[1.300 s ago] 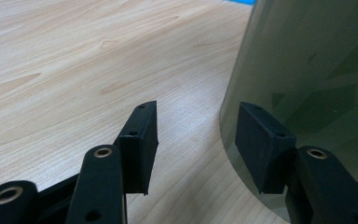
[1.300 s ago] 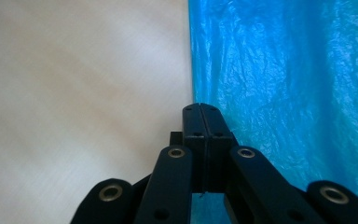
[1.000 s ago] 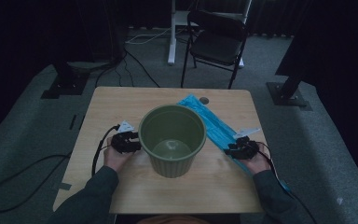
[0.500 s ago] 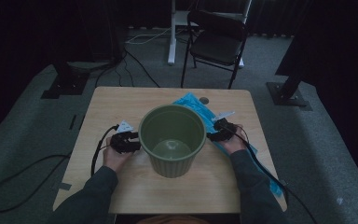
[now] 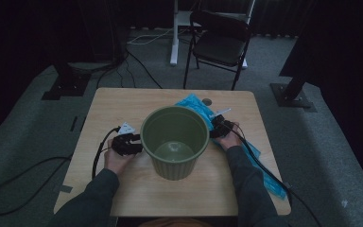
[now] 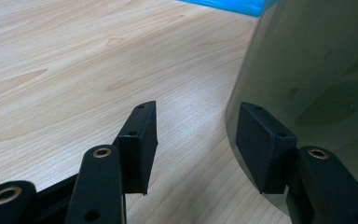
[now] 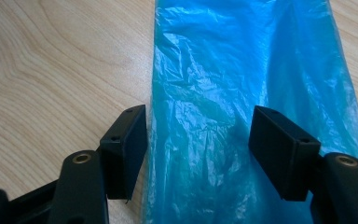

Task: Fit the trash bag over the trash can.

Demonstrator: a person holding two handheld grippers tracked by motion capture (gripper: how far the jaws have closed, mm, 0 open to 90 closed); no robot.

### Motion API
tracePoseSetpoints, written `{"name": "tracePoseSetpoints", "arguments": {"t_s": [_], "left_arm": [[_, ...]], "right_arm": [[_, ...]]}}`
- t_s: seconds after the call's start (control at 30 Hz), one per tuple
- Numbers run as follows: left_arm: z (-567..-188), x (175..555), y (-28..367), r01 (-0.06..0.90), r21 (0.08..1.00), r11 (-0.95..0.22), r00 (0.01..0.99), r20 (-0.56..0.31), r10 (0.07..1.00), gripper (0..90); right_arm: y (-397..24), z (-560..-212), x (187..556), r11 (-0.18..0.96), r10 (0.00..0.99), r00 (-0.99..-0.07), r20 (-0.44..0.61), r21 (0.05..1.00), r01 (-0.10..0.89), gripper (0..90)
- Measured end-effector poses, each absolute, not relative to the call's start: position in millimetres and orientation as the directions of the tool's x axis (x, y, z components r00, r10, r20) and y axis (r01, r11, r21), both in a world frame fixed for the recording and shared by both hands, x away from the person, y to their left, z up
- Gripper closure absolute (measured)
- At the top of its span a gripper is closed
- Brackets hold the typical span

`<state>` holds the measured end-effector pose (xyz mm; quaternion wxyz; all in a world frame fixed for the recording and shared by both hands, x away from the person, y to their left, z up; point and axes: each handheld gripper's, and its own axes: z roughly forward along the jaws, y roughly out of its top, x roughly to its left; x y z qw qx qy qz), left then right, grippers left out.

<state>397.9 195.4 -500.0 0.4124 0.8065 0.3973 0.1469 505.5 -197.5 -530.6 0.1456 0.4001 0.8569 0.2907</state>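
Note:
A green plastic bucket (image 5: 175, 142) stands upright and empty in the middle of the wooden table (image 5: 123, 104). A blue plastic bag (image 5: 196, 103) lies flat behind and to the right of it, reaching the table's right front edge. My left gripper (image 5: 128, 144) rests at the bucket's left side, open; in the left gripper view (image 6: 198, 112) one jaw sits right by the bucket's wall (image 6: 317, 70). My right gripper (image 5: 219, 127) is by the bucket's right rim. Its jaws have just been opening and stand wide over the bag (image 7: 242, 70), which lies under them unpinched (image 7: 200, 116).
A black folding chair (image 5: 220, 45) stands on the carpet behind the table, beside a white desk leg (image 5: 174, 33). Black stand bases (image 5: 64, 85) (image 5: 293, 94) flank the table's far corners. Cables trail off the table's left side and right front corner.
The right hand has moved left from near the table's right edge along the bag to the bucket's right side. The left hand and the bucket have stayed put.

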Motion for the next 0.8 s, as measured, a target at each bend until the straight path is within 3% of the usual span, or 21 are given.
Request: {"name": "tracePoseSetpoints", "arguments": {"t_s": [0.17,0.3,0.4,0.43,0.5,0.53,0.6,0.67,0.8], "left_arm": [[-501,398,195,0.521,0.781,-0.344,0.641,-0.093,0.762,48.3],[-501,398,195,0.523,0.779,-0.347,0.640,-0.090,0.763,48.3],[-501,398,195,0.523,0.779,-0.346,0.640,-0.090,0.763,48.4],[-501,398,195,0.523,0.779,-0.346,0.640,-0.091,0.763,48.4],[-500,398,196,0.524,0.780,-0.343,0.639,-0.093,0.764,48.4],[-500,397,196,0.522,0.780,-0.344,0.641,-0.093,0.762,48.5],[-500,397,196,0.522,0.780,-0.344,0.641,-0.093,0.762,48.5],[-498,396,198,0.519,0.785,-0.338,0.641,-0.097,0.761,48.7],[-498,396,199,0.518,0.788,-0.331,0.640,-0.101,0.762,48.7]], "right_arm": [[-199,-531,508,0.495,0.776,-0.631,0.004,0.616,0.613,37.2],[-200,-530,510,0.492,0.781,-0.624,0.006,0.609,0.622,43.5],[-203,-528,512,0.476,0.800,-0.600,0.002,0.608,0.636,57.8],[-203,-528,512,0.476,0.800,-0.600,0.002,0.608,0.636,57.8],[-206,-527,513,0.460,0.815,-0.579,0.000,0.607,0.648,71.5],[-210,-527,514,0.450,0.827,-0.562,-0.003,0.604,0.658,83.5],[-211,-527,514,0.444,0.832,-0.555,-0.002,0.602,0.664,83.5],[-217,-527,514,0.435,0.833,-0.552,0.014,0.600,0.671,89.5],[-225,-522,509,0.433,0.831,-0.556,0.013,0.612,0.662,89.7]]}}
